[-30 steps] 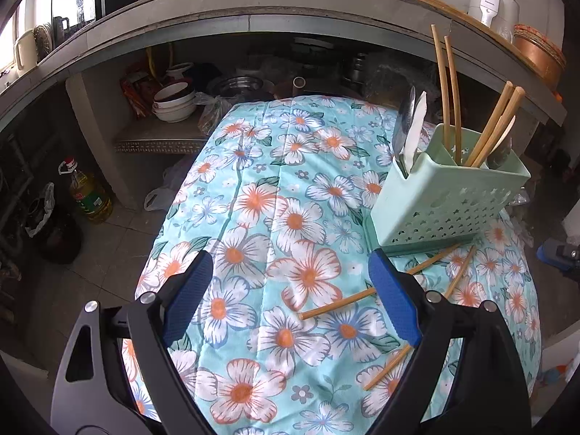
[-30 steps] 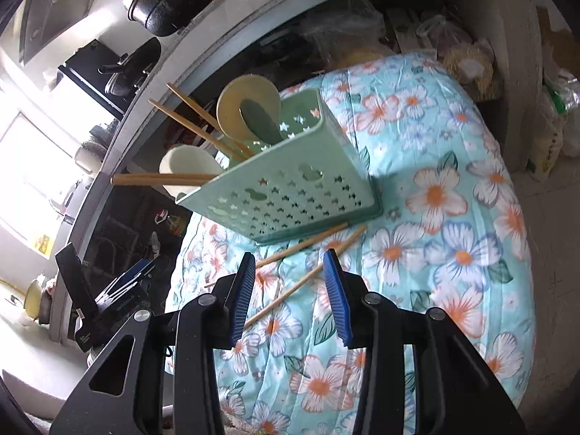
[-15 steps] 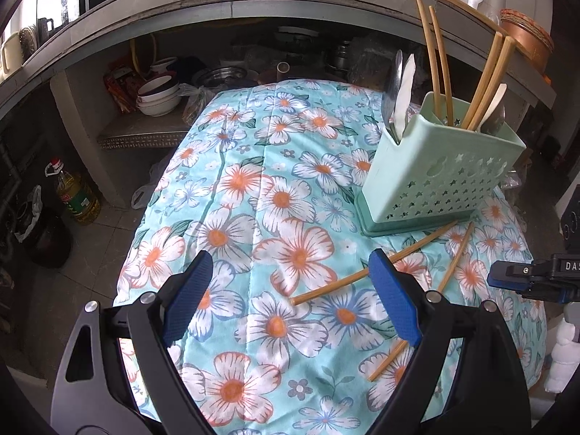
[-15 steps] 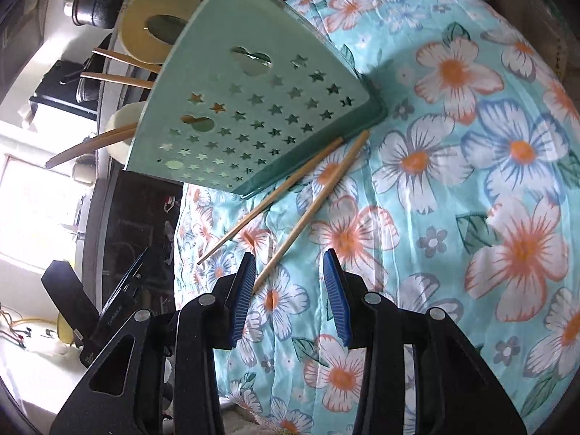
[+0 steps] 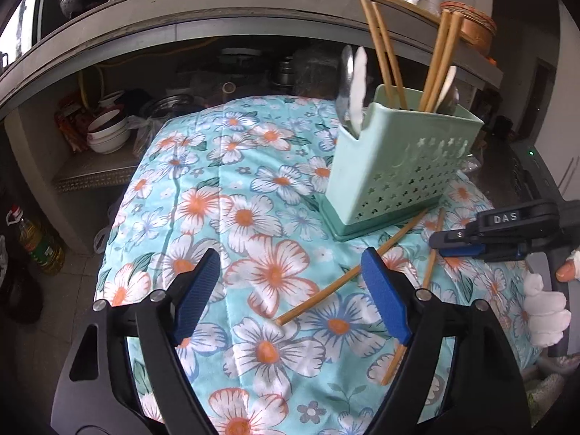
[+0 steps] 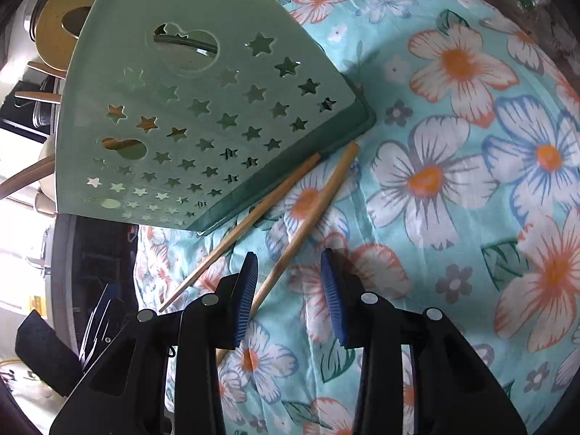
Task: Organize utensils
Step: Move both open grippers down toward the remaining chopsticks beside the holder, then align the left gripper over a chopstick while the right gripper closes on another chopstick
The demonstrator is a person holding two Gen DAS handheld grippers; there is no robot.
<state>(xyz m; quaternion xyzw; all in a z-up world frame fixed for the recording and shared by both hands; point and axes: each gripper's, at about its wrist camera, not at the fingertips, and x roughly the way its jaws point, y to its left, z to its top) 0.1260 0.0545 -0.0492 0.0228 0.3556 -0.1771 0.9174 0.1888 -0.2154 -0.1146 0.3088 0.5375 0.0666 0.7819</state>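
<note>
A: Where do the loose utensils lie?

B: Two wooden chopsticks lie on the flowered cloth [image 5: 246,217] that covers the worktop, just in front of the green utensil holder [image 5: 395,166]. The long chopstick [image 5: 348,275] runs slantwise from the holder's base toward the left gripper [image 5: 290,290]. The second chopstick [image 6: 308,224] lies beside it, their far ends close together near the holder's base and the near ends spread apart.

A: And the holder itself?

B: It stands upright on the cloth, pierced with star-shaped holes. More chopsticks [image 5: 380,47] and some spoons [image 5: 353,83] stick up out of it.

A: What about the left fingers?

B: Spread wide and closing at this moment, with only cloth between them. The long chopstick's near end lies in the gap toward the right-hand pad, and I see no pad pressing on it.

A: The right gripper?

B: The right gripper [image 6: 288,282] points steeply down at the cloth. Its fingers stand partly apart and are closing. The second chopstick passes into the gap, close by the left-hand pad [image 6: 246,290]; whether that pad already touches it I cannot tell. The other pad is clear of it. From the left wrist view, the right gripper shows at the right edge, low over the cloth, held by a hand in a white glove [image 5: 543,308].
</note>
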